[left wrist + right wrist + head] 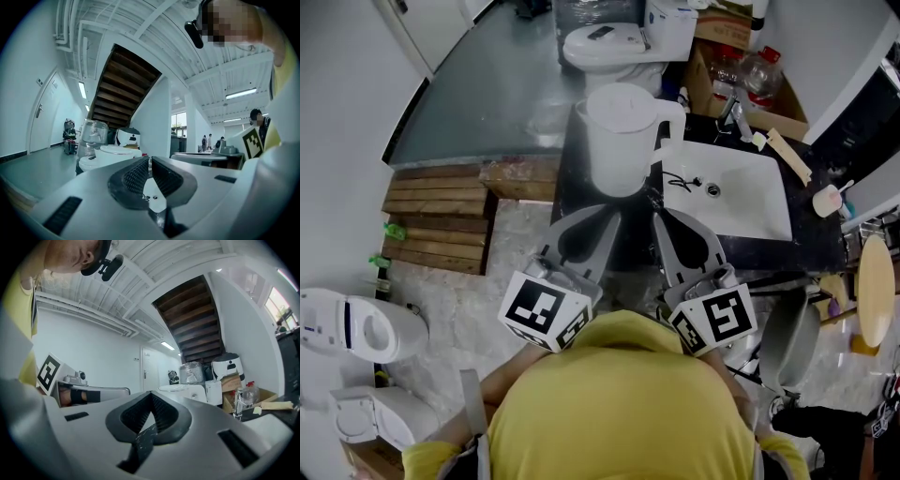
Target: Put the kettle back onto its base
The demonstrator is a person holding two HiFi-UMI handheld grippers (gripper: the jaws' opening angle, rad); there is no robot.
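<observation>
Showing, left to right: left gripper [602, 218], jaws closed, empty; kettle [622, 134] upright on the dark counter [572, 187], just ahead between both grippers, handle toward the sink [750, 202]; right gripper [662, 221], closed, empty, probably nearer the handle.

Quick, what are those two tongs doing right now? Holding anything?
Left tongs: closed, holding nothing.
Right tongs: closed, holding nothing.

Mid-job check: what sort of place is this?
Likely a mock bathroom set up in an open hall: a white sink in a black counter, a toilet behind it, a staircase overhead.
</observation>
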